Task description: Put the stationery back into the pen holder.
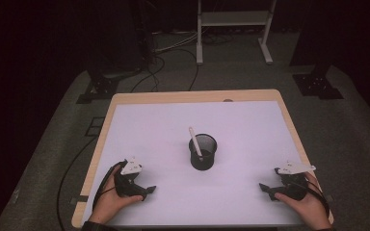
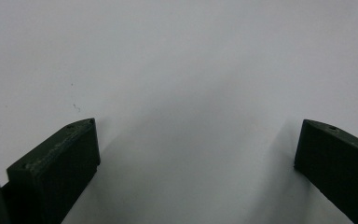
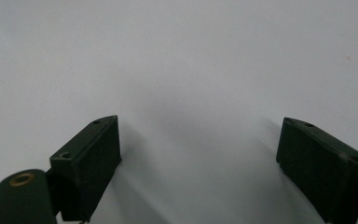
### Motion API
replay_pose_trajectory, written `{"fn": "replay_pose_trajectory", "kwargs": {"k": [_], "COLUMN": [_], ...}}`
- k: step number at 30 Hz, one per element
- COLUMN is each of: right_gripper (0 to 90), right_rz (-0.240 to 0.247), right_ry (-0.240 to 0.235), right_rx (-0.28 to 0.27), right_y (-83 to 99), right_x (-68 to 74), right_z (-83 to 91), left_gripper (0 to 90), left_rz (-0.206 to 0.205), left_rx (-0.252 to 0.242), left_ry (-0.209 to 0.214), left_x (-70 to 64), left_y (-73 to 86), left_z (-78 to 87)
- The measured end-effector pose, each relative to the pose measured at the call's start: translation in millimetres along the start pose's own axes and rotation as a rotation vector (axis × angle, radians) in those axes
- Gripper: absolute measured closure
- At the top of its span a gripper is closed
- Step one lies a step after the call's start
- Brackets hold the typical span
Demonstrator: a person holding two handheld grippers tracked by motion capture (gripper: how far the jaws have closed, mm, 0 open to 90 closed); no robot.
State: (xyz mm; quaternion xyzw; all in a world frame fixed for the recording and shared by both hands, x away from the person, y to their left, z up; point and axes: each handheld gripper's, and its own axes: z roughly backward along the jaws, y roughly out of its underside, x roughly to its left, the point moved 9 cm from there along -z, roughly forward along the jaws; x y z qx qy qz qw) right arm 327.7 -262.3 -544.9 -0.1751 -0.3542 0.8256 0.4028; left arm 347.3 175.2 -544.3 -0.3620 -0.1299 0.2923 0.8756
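A black mesh cup [image 1: 203, 153] stands near the middle of the white sheet [image 1: 164, 130], with a white pen [image 1: 195, 141] leaning in it, tip up and to the left. My left gripper [image 1: 150, 189] rests on the sheet at the near left, held by a hand, jaws pointing right. In the left gripper view the left gripper [image 2: 198, 140] is open over bare white surface. My right gripper [image 1: 262, 187] rests at the near right, jaws pointing left. The right gripper [image 3: 200, 140] also stands open with nothing between its jaws.
The wooden table [image 1: 192, 95] carries the white sheet almost edge to edge. Beyond it are dark floor, cables [image 1: 164, 67], black stand feet [image 1: 101, 86] and a white frame [image 1: 233, 29]. Bare sheet lies between the cup and both grippers.
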Motion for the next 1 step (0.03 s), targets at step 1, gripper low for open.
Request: {"fn": "replay_pose_trajectory", "kwargs": {"k": [1], "right_gripper": [12.5], "right_rz": [0.0], "right_ry": [-0.001], "right_rx": [0.0], "right_y": [-0.1], "right_x": [0.0], "right_z": [-0.1], "left_gripper": [0.0], "left_rz": [0.0], "left_rx": [0.0], "left_ry": [0.0], "left_x": [0.0], "left_y": [0.0], "left_z": [0.0]}}
